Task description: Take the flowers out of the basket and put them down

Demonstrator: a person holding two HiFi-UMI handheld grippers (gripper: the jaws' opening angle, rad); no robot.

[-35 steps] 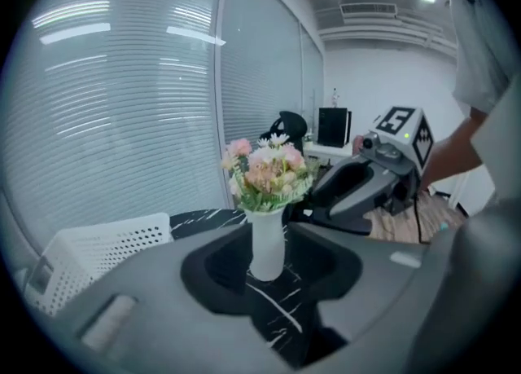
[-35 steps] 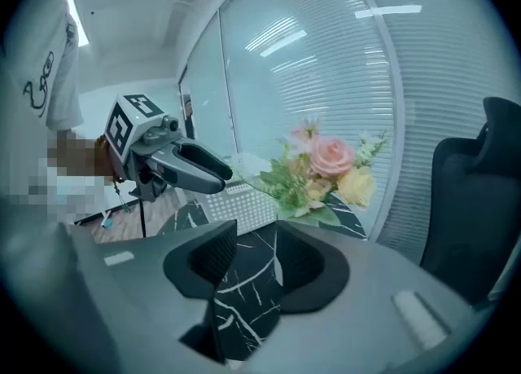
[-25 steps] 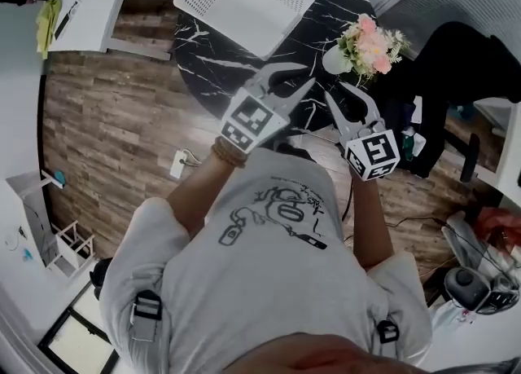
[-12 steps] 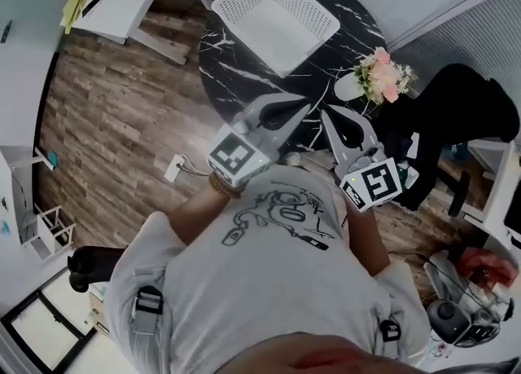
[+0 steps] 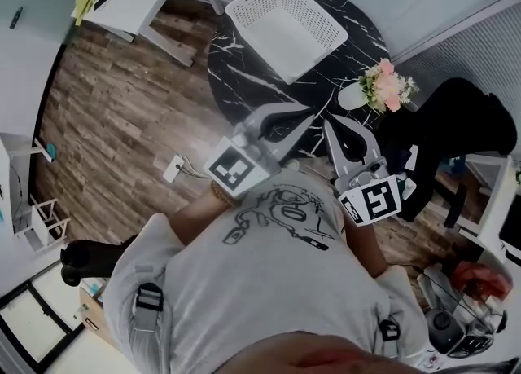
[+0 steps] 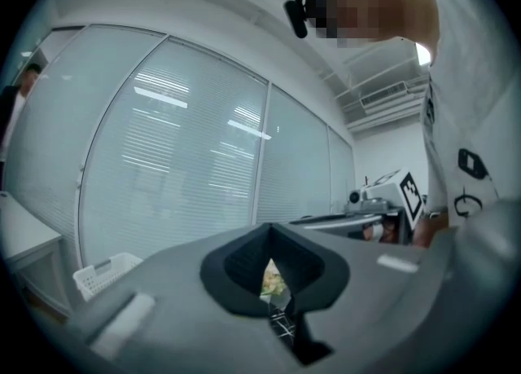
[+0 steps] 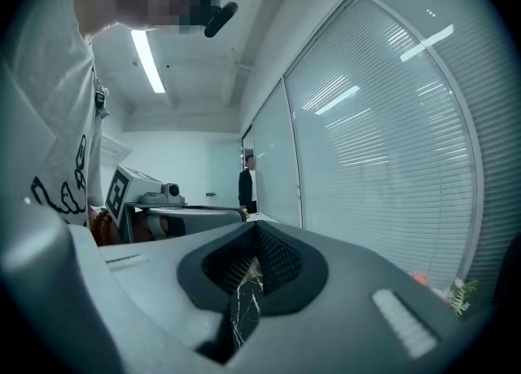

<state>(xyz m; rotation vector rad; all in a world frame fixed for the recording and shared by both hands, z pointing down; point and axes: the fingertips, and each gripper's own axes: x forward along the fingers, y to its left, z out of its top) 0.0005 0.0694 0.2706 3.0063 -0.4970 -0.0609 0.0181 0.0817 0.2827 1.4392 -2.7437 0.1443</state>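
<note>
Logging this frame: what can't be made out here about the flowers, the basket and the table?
- flowers: head view, too small to tell what the white holder is. Left gripper view, only a sliver shows past the shut left gripper.
- basket: left gripper view, mostly hidden behind that gripper's body.
- table: head view, near edge hidden by the left gripper, the shut right gripper and the person's body.

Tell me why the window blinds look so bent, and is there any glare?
Left gripper view: the wide-angle lens bows the blinds, and bright reflections streak them. Right gripper view: same bowing, dark corners, a bright ceiling light. Head view: wooden floor curves toward the edges, evenly lit.
</note>
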